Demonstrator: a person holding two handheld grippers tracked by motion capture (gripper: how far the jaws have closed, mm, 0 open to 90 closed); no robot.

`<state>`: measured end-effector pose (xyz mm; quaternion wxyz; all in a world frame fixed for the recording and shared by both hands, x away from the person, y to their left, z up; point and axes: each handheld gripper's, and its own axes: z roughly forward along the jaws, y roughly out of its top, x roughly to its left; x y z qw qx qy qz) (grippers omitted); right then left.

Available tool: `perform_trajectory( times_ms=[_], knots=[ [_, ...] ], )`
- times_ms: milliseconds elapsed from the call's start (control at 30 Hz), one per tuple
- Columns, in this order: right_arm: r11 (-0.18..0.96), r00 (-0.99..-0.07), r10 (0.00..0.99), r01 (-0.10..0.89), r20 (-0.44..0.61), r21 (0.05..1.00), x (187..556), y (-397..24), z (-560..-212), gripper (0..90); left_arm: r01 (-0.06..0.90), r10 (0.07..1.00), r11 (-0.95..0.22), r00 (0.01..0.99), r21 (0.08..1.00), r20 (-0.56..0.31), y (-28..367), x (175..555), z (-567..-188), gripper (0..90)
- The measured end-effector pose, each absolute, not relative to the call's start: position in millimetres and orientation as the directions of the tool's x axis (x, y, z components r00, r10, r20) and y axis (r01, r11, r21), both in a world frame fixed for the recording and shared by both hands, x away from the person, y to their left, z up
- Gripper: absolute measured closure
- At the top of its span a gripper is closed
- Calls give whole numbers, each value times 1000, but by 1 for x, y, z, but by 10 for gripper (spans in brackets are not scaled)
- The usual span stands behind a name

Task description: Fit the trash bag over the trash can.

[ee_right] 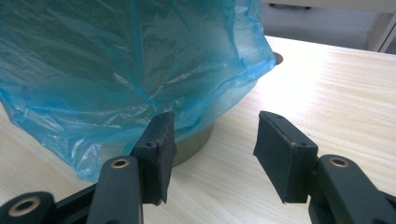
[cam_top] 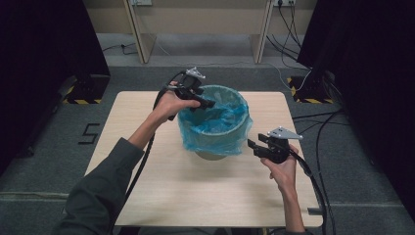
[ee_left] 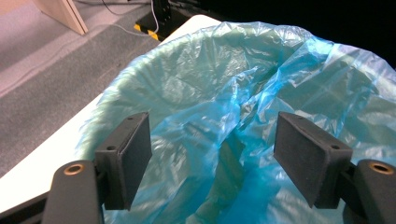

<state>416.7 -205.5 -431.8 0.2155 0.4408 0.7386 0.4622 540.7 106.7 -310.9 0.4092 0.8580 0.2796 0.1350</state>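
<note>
The right gripper [cam_top: 255, 147] waits nearest, jaws apart on nothing, just right of the blue bag [cam_top: 215, 128] draped over the bin [cam_top: 211, 155] at the table's [cam_top: 147, 186] middle. The left gripper [cam_top: 208, 104] hovers over the far-left rim, jaws apart — loose film lies beneath them. Pinching only thin film could tear it — or tip the light bin.

High view: fixed above the near edge of the table [cam_top: 161, 196], facing forward and down, far enough to take in the whole tabletop. Left gripper view: close above the rim of the blue bag [ee_left: 224, 107], looking into its mouth. Right gripper view: low, near the tabletop, facing the bag's outer side. All three share the bag.
</note>
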Motion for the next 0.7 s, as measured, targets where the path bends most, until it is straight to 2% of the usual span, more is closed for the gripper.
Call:
perform_trajectory(
  times_ms=[300, 500, 700],
  knots=[
    [179, -507, 857, 458, 90, 871, 414, -211, -432, 469, 336, 620, -409, 785, 849, -12, 165, 518, -314, 270],
    [172, -488, 868, 476, 96, 862, 413, -217, -439, 454, 336, 652, -351, 758, 874, -29, 208, 496, -331, 267],
    [173, -476, 873, 500, 102, 849, 412, -220, -449, 418, 325, 661, -305, 749, 895, -47, 235, 477, -353, 254]
  ],
)
